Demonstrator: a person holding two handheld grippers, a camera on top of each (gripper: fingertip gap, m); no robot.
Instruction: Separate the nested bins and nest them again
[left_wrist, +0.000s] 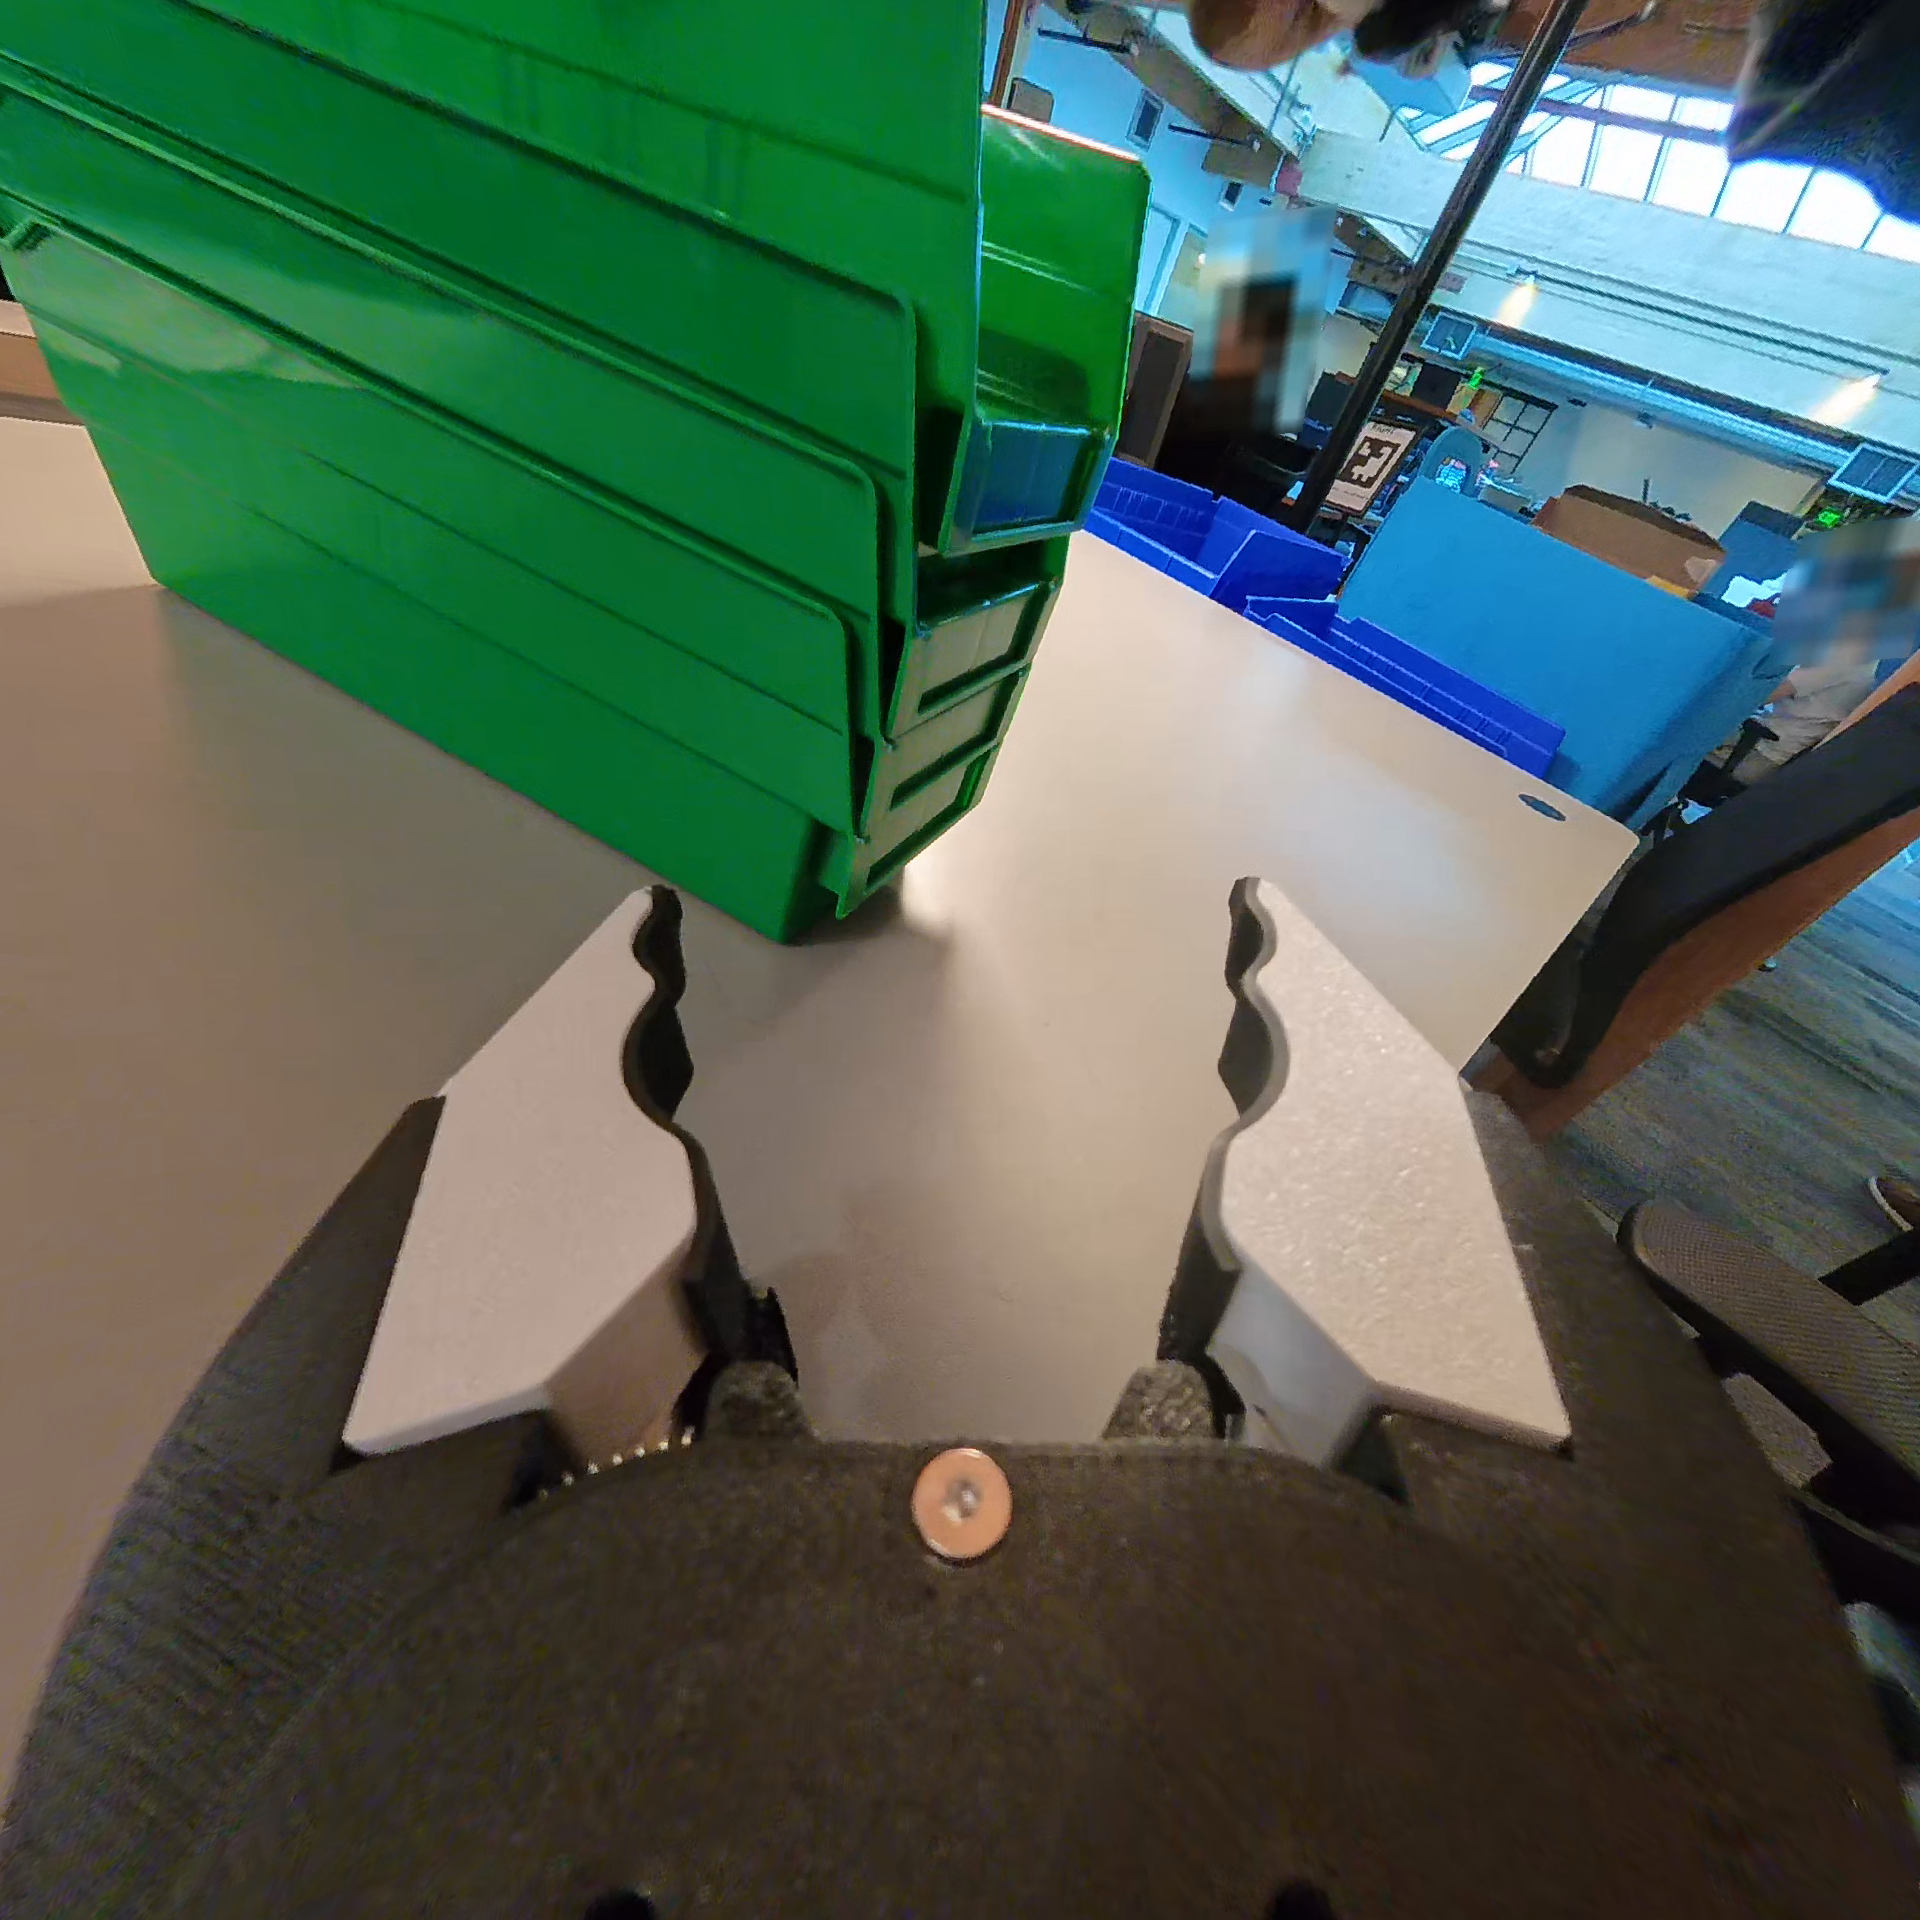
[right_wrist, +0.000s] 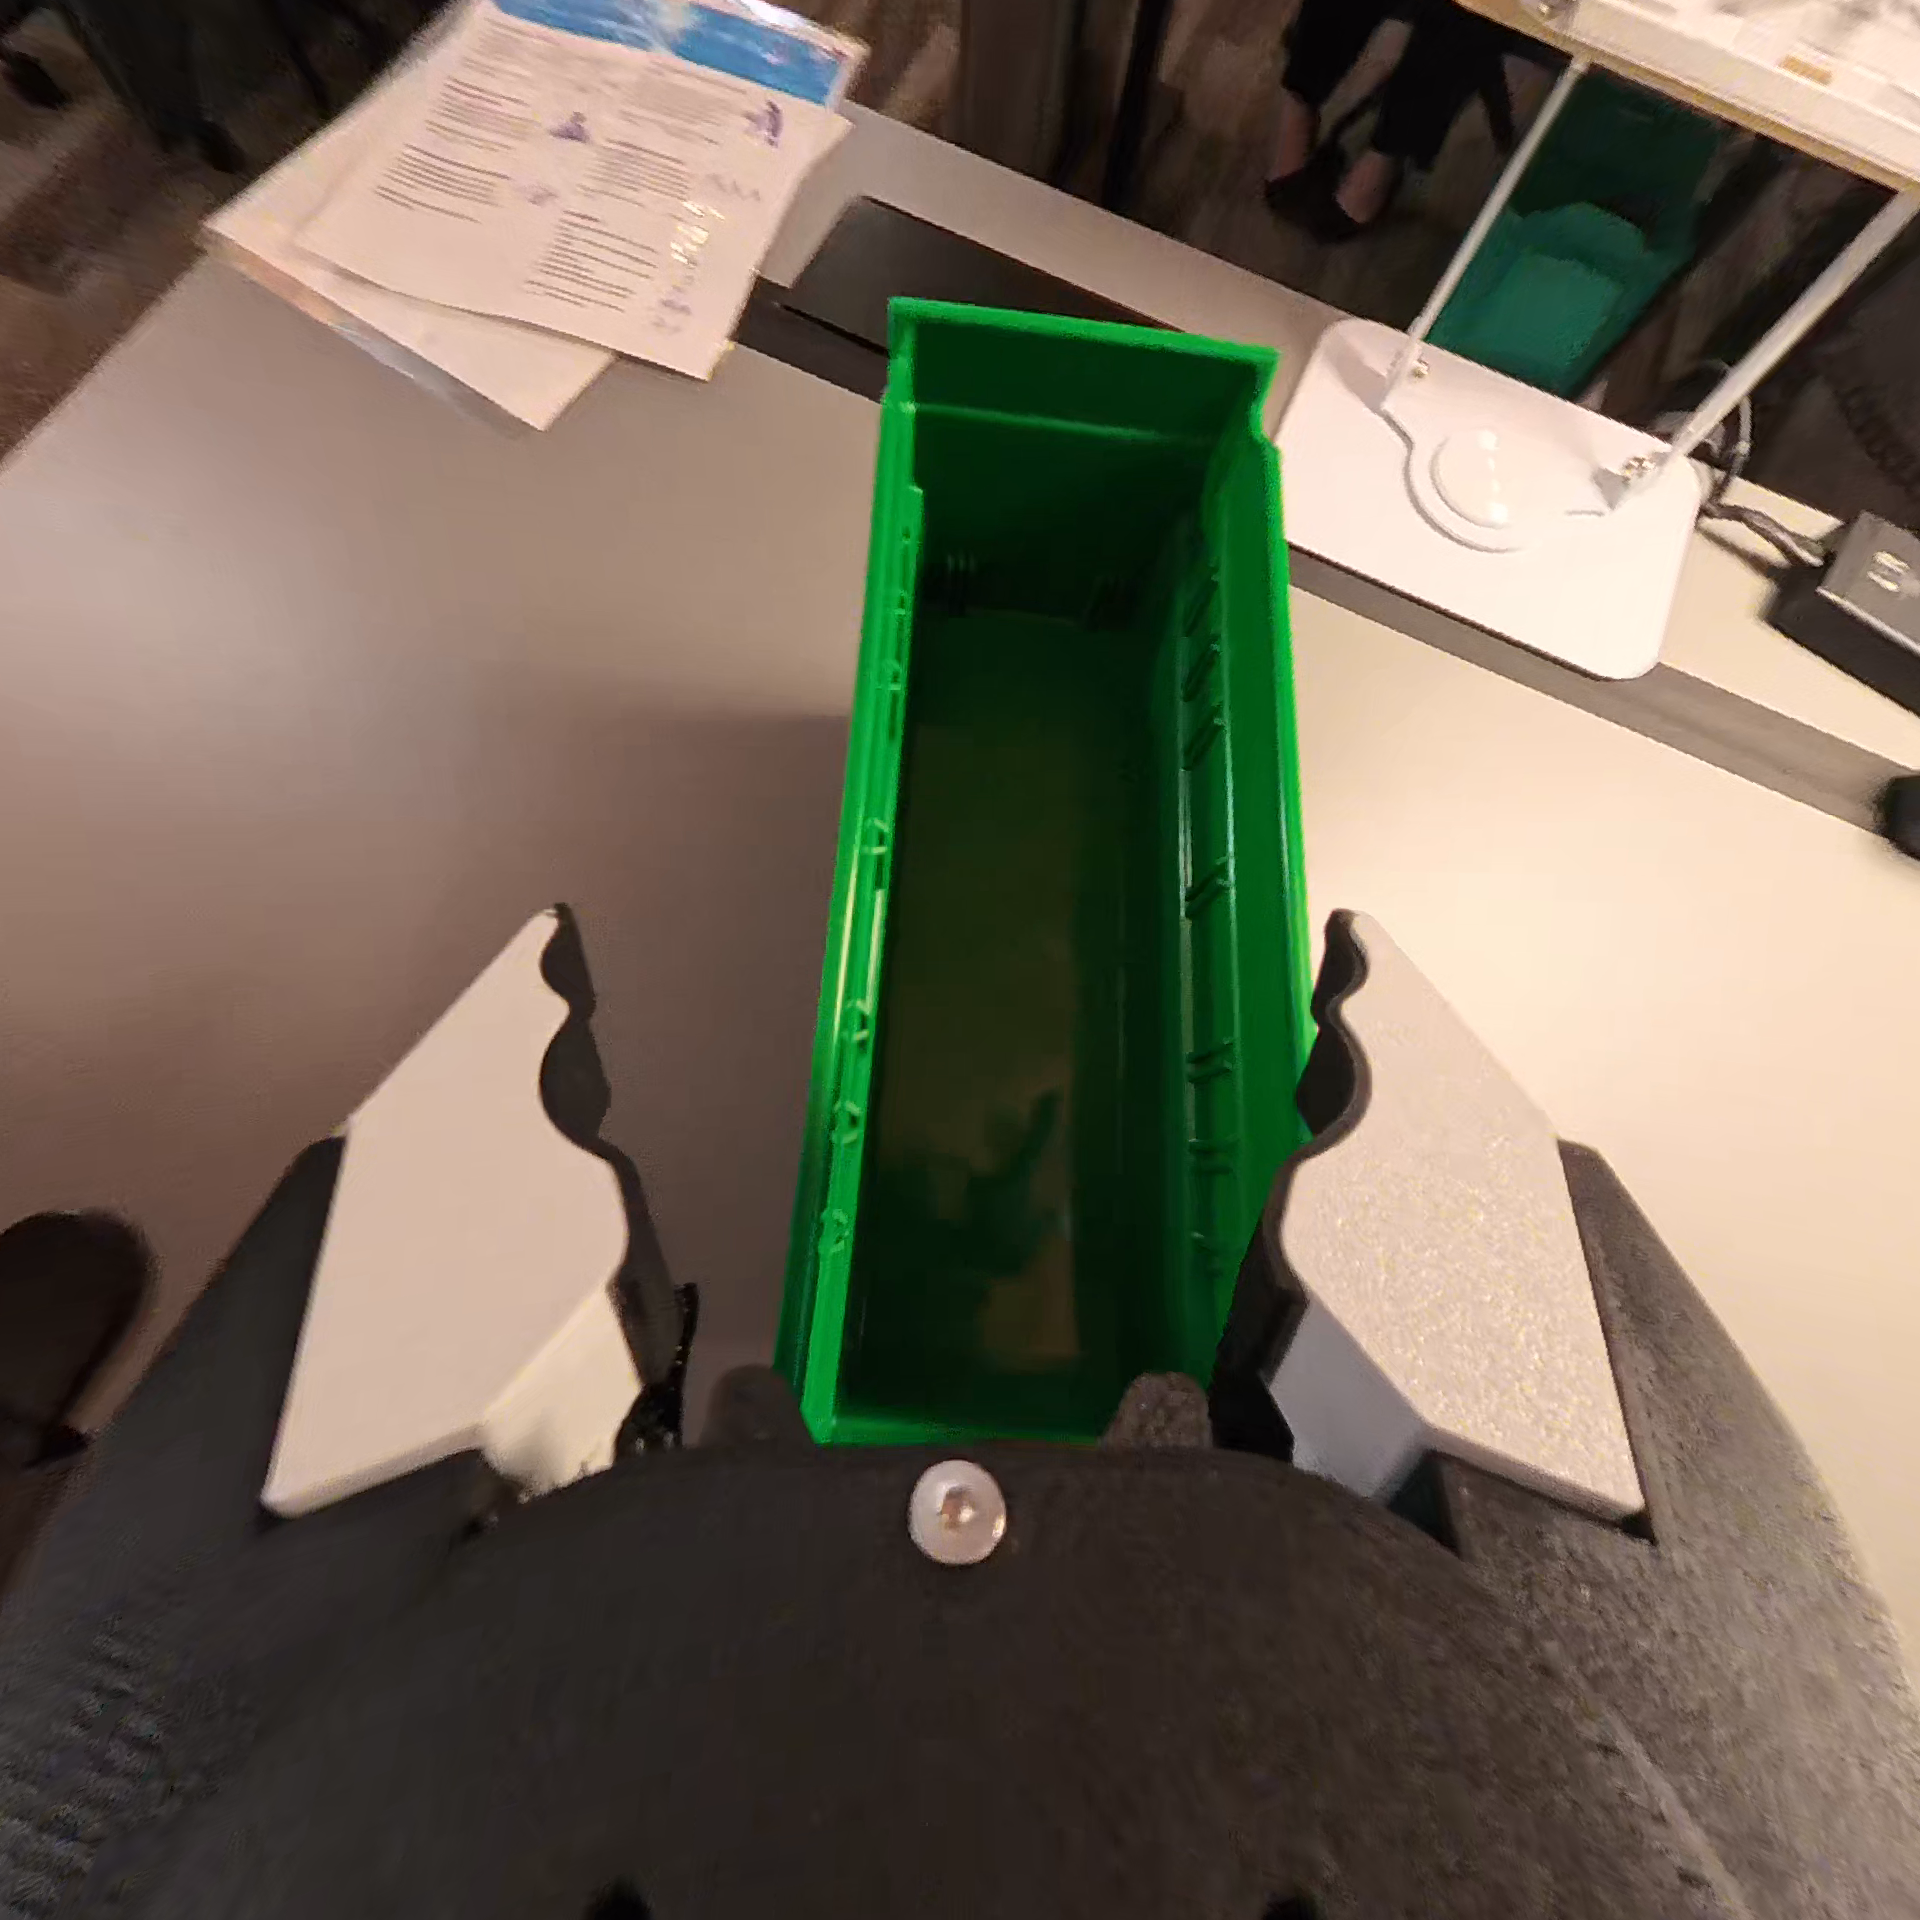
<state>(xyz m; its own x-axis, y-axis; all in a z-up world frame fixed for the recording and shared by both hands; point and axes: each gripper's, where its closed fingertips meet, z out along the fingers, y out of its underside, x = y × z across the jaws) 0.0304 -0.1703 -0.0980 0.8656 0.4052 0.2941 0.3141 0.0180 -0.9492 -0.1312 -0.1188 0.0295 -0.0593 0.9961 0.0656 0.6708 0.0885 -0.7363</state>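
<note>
a single green bin (right_wrist: 1049, 883) stands open side up on the pale table (right_wrist: 416, 623), running lengthwise away from me between the fingers of my right gripper (right_wrist: 951, 997). the jaws are spread wide: the right-hand pad (right_wrist: 1335, 1029) sits against the bin's outer wall, while the left-hand pad (right_wrist: 571, 1029) stands clear of it with bare table between, so nothing is clamped. the stack of nested green bins (left_wrist: 499, 468) sits on the same table (left_wrist: 1195, 748) just ahead of my left gripper (left_wrist: 956, 935) (its nearest corner a little beyond the left fingertip), and those jaws too are parted with only tabletop between them. farther out lie loose papers (right_wrist: 561, 197), a white lamp base (right_wrist: 1496, 488) and blue bins (left_wrist: 1268, 561) past the table's edge.
</note>
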